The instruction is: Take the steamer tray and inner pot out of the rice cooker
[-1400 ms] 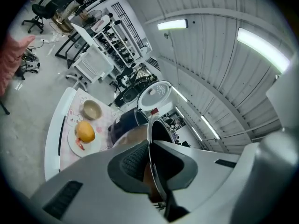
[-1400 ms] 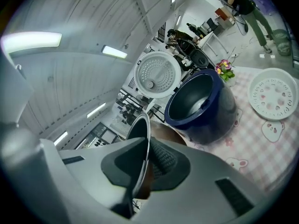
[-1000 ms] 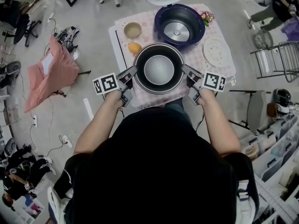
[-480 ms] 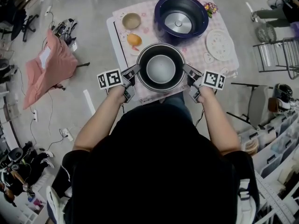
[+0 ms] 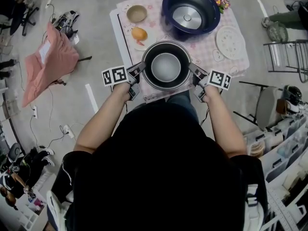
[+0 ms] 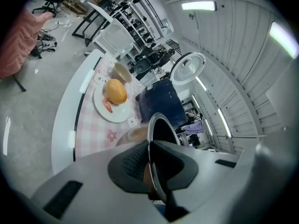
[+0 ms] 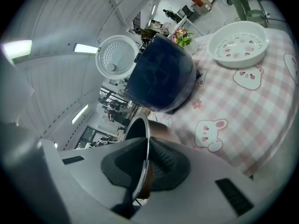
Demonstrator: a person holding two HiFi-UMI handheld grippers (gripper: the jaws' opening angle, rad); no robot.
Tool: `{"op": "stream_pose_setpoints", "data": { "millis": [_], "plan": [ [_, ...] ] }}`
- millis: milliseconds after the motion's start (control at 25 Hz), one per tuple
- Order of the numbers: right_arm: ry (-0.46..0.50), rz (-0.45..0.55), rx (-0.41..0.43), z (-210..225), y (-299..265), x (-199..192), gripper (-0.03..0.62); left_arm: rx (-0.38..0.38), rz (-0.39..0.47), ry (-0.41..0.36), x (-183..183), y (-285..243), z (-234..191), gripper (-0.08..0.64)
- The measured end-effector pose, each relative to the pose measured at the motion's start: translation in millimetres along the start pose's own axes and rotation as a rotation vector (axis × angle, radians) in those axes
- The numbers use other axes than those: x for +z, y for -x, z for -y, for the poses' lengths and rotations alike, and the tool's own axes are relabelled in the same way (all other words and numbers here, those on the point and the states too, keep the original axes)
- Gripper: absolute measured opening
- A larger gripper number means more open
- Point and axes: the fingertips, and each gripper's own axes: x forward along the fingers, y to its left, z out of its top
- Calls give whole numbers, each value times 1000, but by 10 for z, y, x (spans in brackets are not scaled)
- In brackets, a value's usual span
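One inner pot [image 5: 166,66] lowered, two grippers [image 5: 141,68] [image 5: 191,69] clamping

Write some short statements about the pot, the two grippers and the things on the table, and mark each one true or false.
1. The left gripper and the right gripper are both shut on the rim of the inner pot. True.
2. The inner pot sits inside the rice cooker. False: it is held outside it, nearer the person.
3. The steamer tray lies on the table, to the right of the rice cooker. True.
4. The rice cooker's lid is closed. False: the cooker stands open.
5. The plate at the left is empty. False: an orange food lies on it.
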Motion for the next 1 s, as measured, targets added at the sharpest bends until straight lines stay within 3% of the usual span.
{"op": "stream_pose_setpoints", "data": {
  "millis": [720, 1000],
  "plan": [
    [-25, 19, 35, 78, -1, -15, 31, -16, 22, -25, -21, -20, 17, 44],
    [5, -7, 32, 80, -2, -19, 34, -19, 20, -45, -27, -18, 28, 46]
  ]
}}
